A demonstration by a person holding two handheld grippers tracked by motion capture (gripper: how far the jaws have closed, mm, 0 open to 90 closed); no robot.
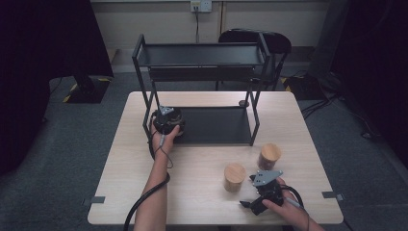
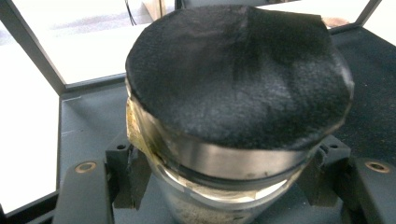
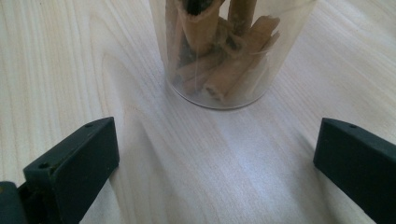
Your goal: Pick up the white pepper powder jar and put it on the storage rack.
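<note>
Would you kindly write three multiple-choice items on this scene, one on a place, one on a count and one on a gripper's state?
1. Where is the black-lidded jar held by the left gripper?
A. at the lower shelf of the black rack
B. on the floor
C. at the table's right edge

2. How many wooden-lidded jars stand on the table?
A. none
B. two
C. five

3. How do the right gripper jaws stand?
A. clamped on a jar
B. shut on nothing
C. apart, with nothing between them

Answers: 1 A, since the left gripper view shows rack posts and dark shelf around the jar. 2 B, one wooden-lidded jar and another stand in the high view. 3 C, the cinnamon jar stands beyond the jaw tips.
</note>
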